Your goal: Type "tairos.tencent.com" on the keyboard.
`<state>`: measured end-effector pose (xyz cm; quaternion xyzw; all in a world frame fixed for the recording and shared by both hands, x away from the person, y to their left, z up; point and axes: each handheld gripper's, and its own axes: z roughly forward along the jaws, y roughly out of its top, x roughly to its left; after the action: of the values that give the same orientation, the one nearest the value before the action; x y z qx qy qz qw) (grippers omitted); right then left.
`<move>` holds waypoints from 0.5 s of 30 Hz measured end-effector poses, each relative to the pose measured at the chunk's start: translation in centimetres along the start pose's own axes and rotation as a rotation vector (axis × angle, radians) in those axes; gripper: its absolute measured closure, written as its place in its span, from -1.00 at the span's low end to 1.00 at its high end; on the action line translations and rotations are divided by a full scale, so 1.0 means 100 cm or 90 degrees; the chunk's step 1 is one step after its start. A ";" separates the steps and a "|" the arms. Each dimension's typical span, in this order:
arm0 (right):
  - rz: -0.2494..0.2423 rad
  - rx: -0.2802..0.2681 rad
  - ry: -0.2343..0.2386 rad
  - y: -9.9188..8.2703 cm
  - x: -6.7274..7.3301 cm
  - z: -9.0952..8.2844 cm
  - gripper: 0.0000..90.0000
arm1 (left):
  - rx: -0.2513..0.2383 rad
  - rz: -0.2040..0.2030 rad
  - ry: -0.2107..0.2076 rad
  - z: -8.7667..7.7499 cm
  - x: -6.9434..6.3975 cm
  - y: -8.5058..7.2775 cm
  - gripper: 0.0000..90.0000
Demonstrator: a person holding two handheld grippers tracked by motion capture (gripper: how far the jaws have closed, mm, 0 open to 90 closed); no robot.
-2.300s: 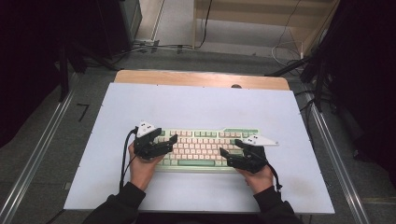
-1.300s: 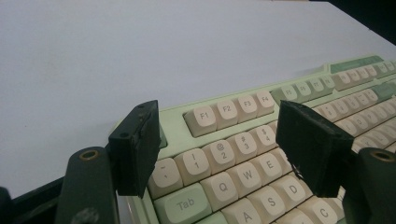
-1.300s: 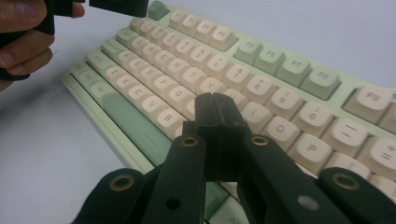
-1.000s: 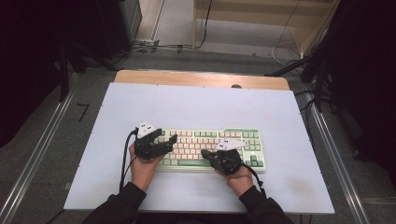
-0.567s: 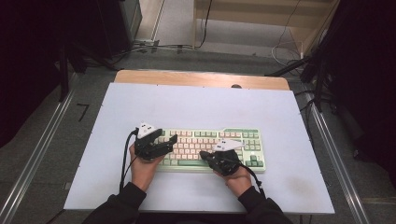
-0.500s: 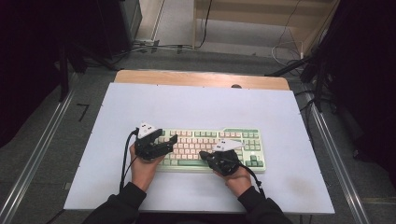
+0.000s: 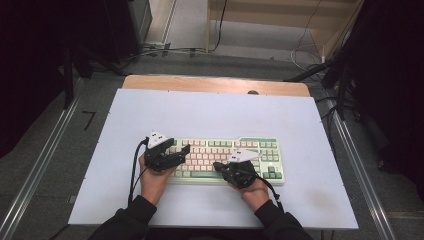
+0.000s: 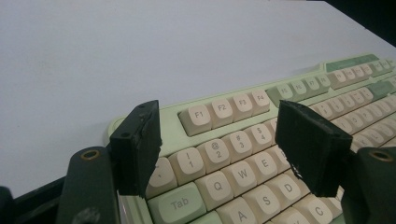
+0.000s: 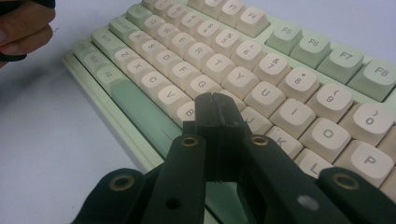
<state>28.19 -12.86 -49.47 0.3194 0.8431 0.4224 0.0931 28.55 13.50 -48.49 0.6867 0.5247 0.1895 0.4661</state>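
Here the closed right gripper (image 9: pixel 215 100) sits over the keyboard (image 7: pixel 260 145) near H; the open left gripper (image 8: pixel 219 149) frames keys 1–4.

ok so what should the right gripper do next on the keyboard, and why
Probably press straight down. The right gripper is shut, its tip poised over the keyboard around the H and N keys, while the left gripper hangs open above the number row.

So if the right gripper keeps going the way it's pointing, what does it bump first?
Probably the keyboard: the shut right gripper points down at the letter keys, near H and J, though the exact key is hidden.
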 end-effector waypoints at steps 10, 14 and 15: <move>0.001 0.000 -0.002 0.000 0.000 0.000 0.94 | 0.002 0.003 0.000 0.001 0.000 0.000 -0.29; 0.000 -0.002 -0.003 0.000 0.000 0.001 0.94 | 0.000 0.001 0.000 0.000 0.000 0.000 -0.29; 0.001 0.000 -0.004 0.000 0.000 0.001 0.94 | 0.001 0.002 0.000 0.000 0.000 0.000 -0.29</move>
<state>28.21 -12.79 -49.59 0.3212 0.8425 0.4218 0.0952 28.53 13.52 -48.49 0.6876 0.5239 0.1898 0.4655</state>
